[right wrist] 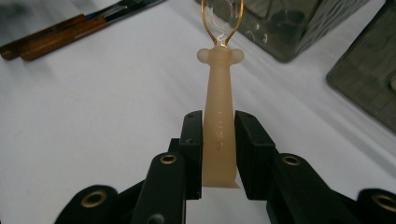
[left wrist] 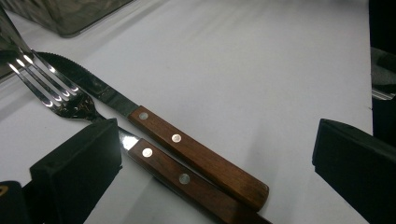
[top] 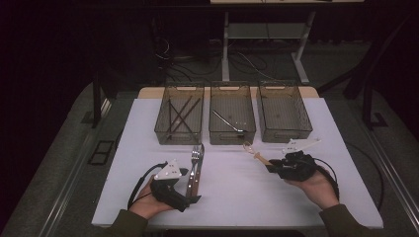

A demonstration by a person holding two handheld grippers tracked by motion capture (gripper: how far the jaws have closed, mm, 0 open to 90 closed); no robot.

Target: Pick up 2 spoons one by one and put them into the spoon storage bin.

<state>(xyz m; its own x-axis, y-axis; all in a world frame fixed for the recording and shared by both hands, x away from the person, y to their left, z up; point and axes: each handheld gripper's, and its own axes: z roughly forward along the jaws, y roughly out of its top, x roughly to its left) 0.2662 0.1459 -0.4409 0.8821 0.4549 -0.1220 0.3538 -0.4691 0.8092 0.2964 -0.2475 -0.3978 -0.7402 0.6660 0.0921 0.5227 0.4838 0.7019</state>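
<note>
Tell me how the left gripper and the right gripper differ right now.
The left gripper stands open with nothing between its jaws, while the right gripper is shut on the beige spoon. The left gripper sits beside the fork and knife, which lie side by side; the right gripper has its spoon pointing towards the bins. Both are black, hand-held, and low over the white table.

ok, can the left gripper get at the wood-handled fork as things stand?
Probably yes. The left gripper is open with the fork handle lying between its jaws. The knife lies tight alongside, so it may pinch both.
</note>
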